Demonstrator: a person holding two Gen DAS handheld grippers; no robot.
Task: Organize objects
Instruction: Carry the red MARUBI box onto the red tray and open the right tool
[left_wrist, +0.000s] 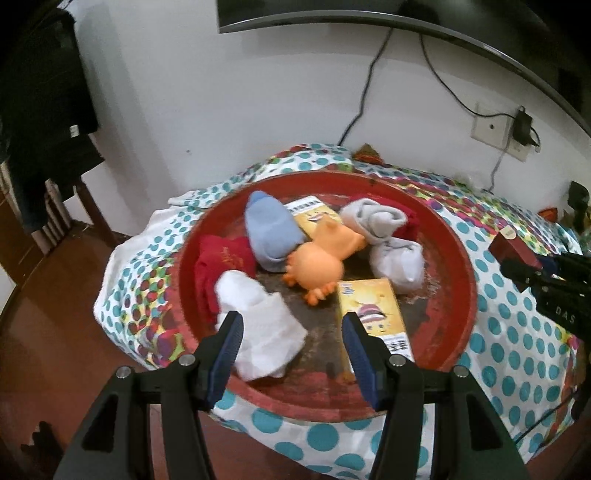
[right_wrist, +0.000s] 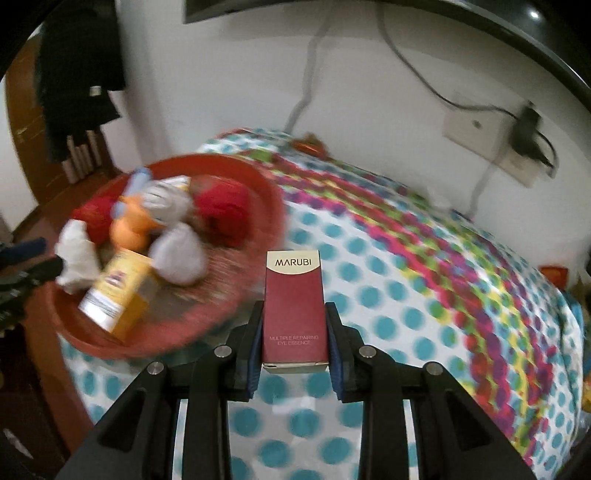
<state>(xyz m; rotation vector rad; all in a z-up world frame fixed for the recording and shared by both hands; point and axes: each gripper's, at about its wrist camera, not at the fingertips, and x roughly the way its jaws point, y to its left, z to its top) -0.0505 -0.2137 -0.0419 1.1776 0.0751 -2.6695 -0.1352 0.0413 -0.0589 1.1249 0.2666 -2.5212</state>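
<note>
Red box (right_wrist: 294, 314) — in right gripper (right_wrist: 294, 341)

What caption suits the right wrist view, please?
Right gripper clamps a maroon Marubi box above the dotted cloth.

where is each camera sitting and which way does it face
Left wrist: on the left hand-held gripper, looking down into the red tray; its open fingers show.
Right wrist: on the right hand-held gripper, facing the dotted cloth; its fingers clamp the maroon box.
Shared: tray, cloth, maroon box, wall socket.
</note>
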